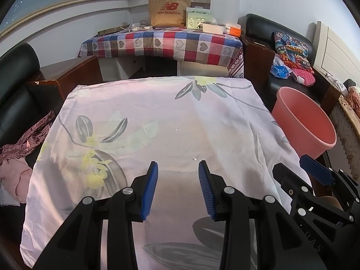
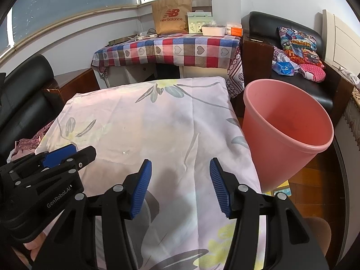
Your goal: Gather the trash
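A table under a pink floral cloth point(image 1: 157, 112) fills both views. Two tiny white scraps lie on it, one point(image 1: 176, 129) near the middle and one point(image 1: 194, 158) just ahead of my left gripper point(image 1: 178, 164). That gripper hovers open over the near part of the cloth with nothing between its blue pads. The same two scraps point(image 2: 123, 127) point(image 2: 124, 152) show in the right wrist view. My right gripper point(image 2: 180, 160) is also open and empty, over the cloth's near right part. A pink bin point(image 2: 285, 130) stands beside the table's right edge.
Black armchairs stand on the left point(image 1: 15, 85) and at the back right point(image 2: 281, 29), the latter holding cushions and a blue bag. Behind the cloth is a checkered table point(image 1: 162, 42) with a paper bag and boxes. Pink clothes point(image 1: 15, 171) lie at the left.
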